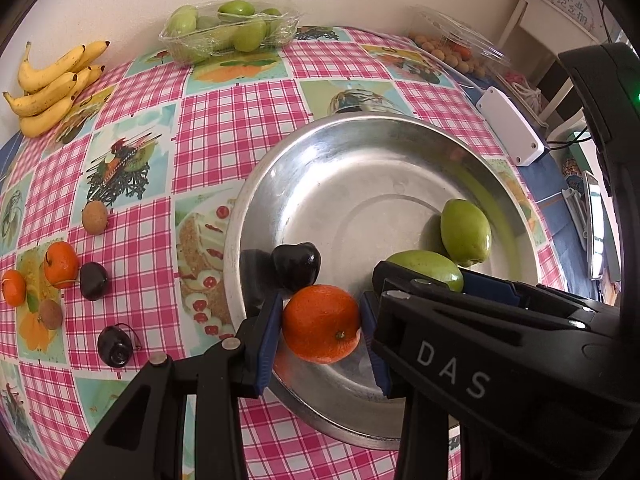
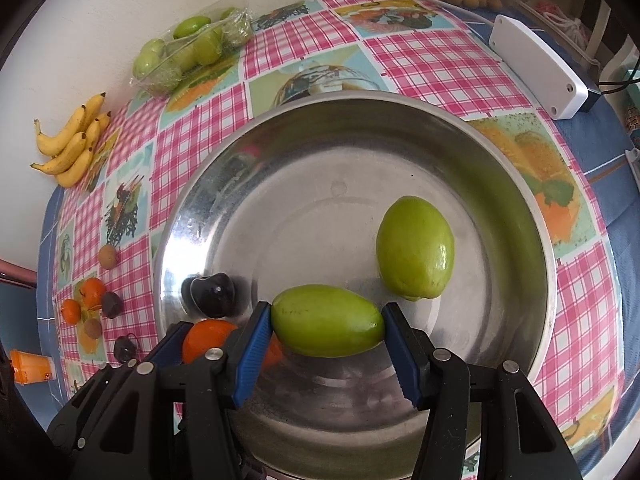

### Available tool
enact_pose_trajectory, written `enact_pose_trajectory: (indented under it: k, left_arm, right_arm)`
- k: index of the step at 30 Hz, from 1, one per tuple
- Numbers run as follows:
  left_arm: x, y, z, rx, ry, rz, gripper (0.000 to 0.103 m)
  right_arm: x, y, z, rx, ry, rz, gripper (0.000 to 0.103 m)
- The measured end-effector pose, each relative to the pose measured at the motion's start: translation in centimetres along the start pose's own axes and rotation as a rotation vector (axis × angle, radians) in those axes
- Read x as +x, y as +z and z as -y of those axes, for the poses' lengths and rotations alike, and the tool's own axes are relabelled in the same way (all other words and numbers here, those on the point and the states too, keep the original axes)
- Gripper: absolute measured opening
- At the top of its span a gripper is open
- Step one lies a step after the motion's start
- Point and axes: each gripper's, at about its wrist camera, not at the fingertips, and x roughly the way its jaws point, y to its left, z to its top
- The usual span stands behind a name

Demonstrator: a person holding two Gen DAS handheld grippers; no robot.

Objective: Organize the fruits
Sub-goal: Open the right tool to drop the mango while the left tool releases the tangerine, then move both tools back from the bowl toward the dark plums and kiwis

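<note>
Left gripper (image 1: 322,322), nearest the lens: blue pads narrowly parted and closed on an orange mandarin (image 1: 321,323), one pad on each side. Mandarin sits low over the near-left part of the steel basin (image 1: 360,132); contact with the basin floor cannot be told. Dark plum-like fruit (image 1: 297,266) lies in the basin just beyond the mandarin, touching or nearly touching it.

Right gripper (image 2: 328,326): jaws moderately parted, pads pressing both ends of an elongated green fruit (image 2: 328,321) held crosswise, low over the near part of the basin floor. Second green fruit (image 2: 416,247) rests free on the basin floor, farther and to the right, close to the held one but apart from it. In the right wrist view the mandarin and left gripper show at the lower left, beside the dark fruit.

Checked tablecloth (image 1: 224,120), pink plaid with printed food squares, carries the basin. Loose fruit to the left of the basin: two small mandarins (image 1: 61,264), two brownish longan-like fruits (image 1: 95,217), a dark fruit (image 1: 93,281) between them, and another dark fruit with a stem (image 1: 115,346) nearer. Far left against the wall: bunch of bananas (image 1: 52,88). Far centre: clear plastic tray of green fruits (image 1: 230,30). Far right: clear open box with small brown fruits (image 1: 452,48), and a white rectangular device (image 1: 510,126) at the table's right edge.
</note>
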Motion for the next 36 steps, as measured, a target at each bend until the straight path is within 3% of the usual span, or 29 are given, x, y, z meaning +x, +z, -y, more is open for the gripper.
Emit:
enact_pose_trajectory:
  k: [13, 16, 24, 36]
  left_arm:
    - [-0.2, 0.2, -0.3, -0.012, -0.021, -0.002, 0.041]
    - [-0.7, 0.3, -0.3, -0.014, -0.028, 0.009, 0.041]
    - [-2.9, 1.0, -0.4, -0.022, -0.043, 0.062, 0.041]
    - [-5.8, 1.5, -4.3, -0.168, -0.031, 0.132, 0.041]
  right_arm:
    - [-0.2, 0.0, -0.1, 0.001, -0.002, 0.011, 0.063]
    - [-0.7, 0.1, 0.1, 0.004, 0.005, 0.023, 0.068]
    - [-2.8, 0.3, 0.1, 0.006, 0.032, 0.084, 0.068]
    - [-5.7, 0.5, -0.2, 0.019, 0.059, 0.178, 0.068]
